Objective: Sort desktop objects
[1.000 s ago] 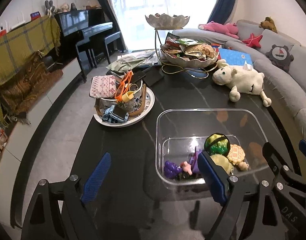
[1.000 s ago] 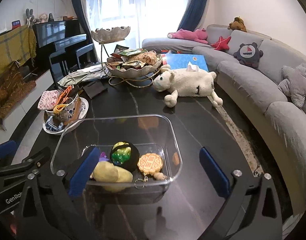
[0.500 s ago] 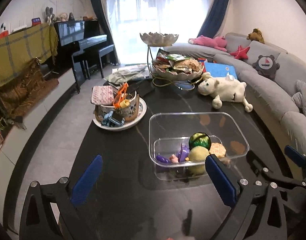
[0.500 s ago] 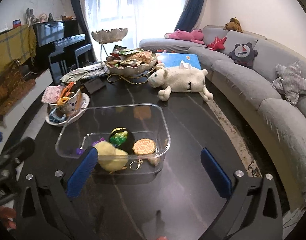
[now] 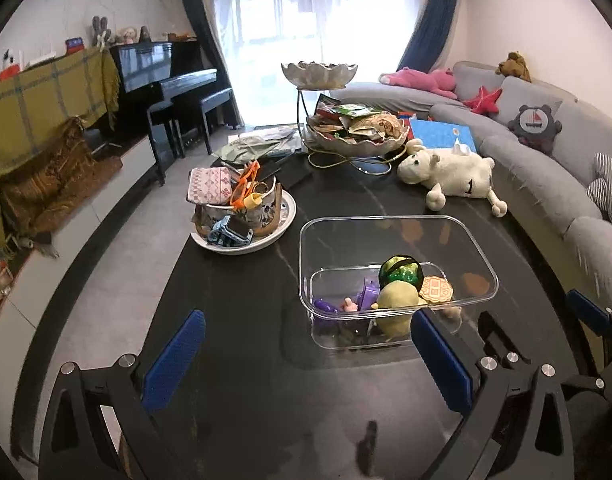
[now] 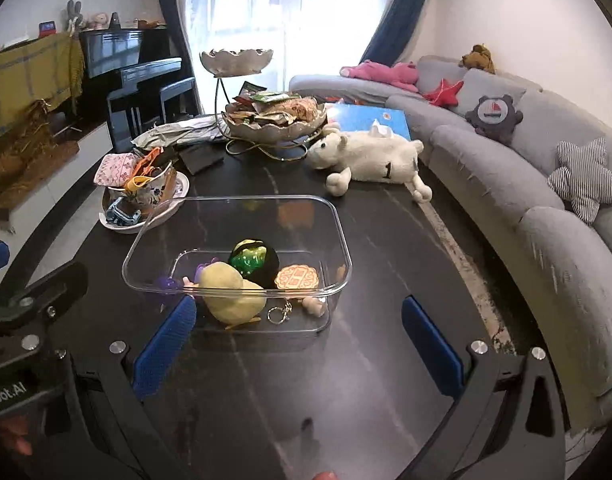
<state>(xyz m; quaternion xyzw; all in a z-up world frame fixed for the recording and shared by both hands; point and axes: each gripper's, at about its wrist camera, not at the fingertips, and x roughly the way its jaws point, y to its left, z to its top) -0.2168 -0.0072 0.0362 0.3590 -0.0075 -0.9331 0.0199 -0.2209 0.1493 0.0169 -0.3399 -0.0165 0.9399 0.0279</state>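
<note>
A clear plastic box (image 5: 394,226) (image 6: 242,204) stands on the dark table. Inside lie a yellow plush (image 5: 398,304) (image 6: 230,292), a green and black ball (image 5: 400,272) (image 6: 254,260), an orange cookie keychain (image 5: 437,289) (image 6: 297,278) and small purple toys (image 5: 366,294) (image 6: 166,282). My left gripper (image 5: 306,356) is open and empty, hanging near the box's front left. My right gripper (image 6: 298,344) is open and empty too, just in front of the box. Each gripper's black frame shows at the edge of the other's view.
A white plate (image 5: 284,220) (image 6: 178,190) holds a patterned bowl with orange glasses, a pink pouch and a toy car. Farther back are a two-tier snack stand (image 5: 356,136) (image 6: 274,124), a plush sheep (image 5: 450,174) (image 6: 370,160) and papers. A grey sofa (image 6: 506,168) curves along the right.
Both grippers have pulled back and risen from the box, which now looks smaller and farther off. The box's contents have not moved.
</note>
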